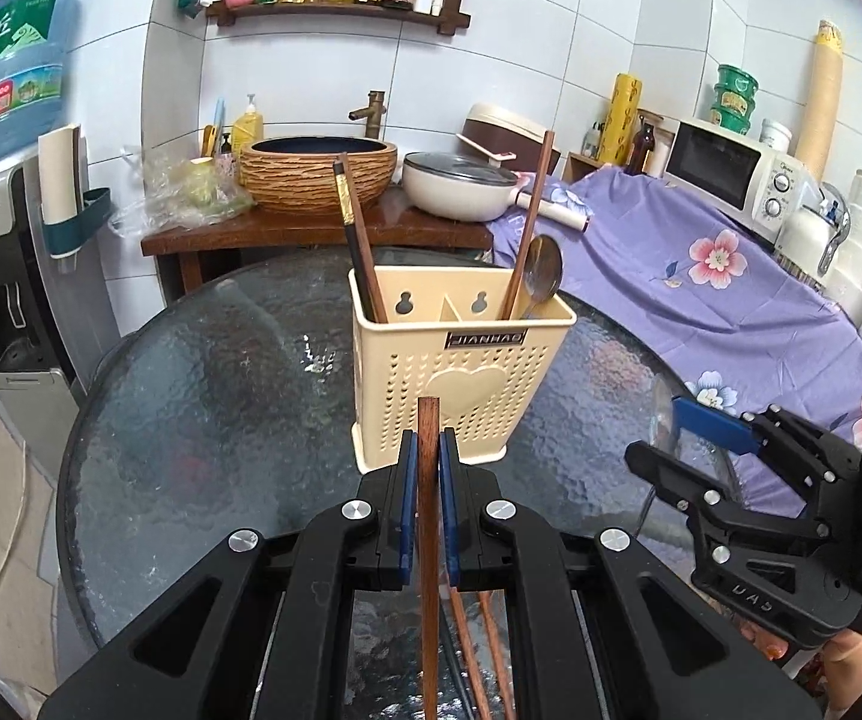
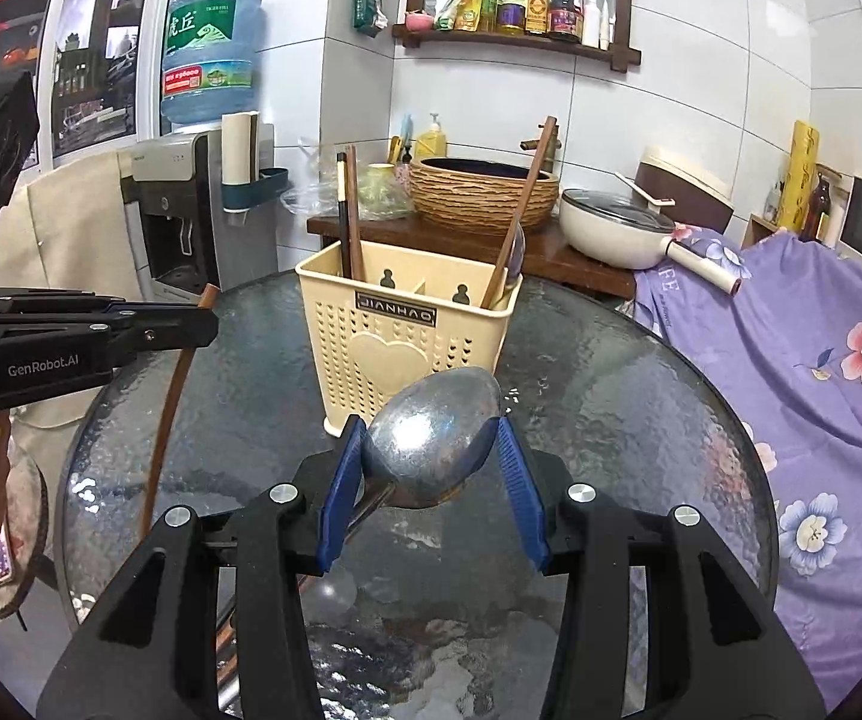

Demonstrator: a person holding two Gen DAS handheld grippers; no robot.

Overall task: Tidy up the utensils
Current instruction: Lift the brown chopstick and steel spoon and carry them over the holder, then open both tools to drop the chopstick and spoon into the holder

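A cream plastic utensil holder [image 1: 461, 372] stands on the round glass table [image 1: 203, 396]; it also shows in the right wrist view [image 2: 395, 336]. Its left compartment holds dark chopsticks [image 1: 359, 240]. Its right compartment holds a brown chopstick [image 1: 530, 216] and a metal spoon [image 1: 544, 273]. My left gripper [image 1: 429, 474] is shut on a brown wooden chopstick [image 1: 429, 516], held upright in front of the holder; it shows at the left in the right wrist view [image 2: 176, 396]. My right gripper [image 2: 431, 444] is shut on the bowl of a metal spoon [image 2: 431, 432], in front of the holder.
More chopsticks [image 1: 479, 648] lie on the glass under my left gripper. Behind the table stand a wooden counter [image 1: 311, 234] with a basin [image 1: 320, 171] and a pan [image 1: 461, 186]. A purple floral cloth [image 1: 701, 288] covers the right side. A water dispenser [image 1: 5, 276] stands at the left.
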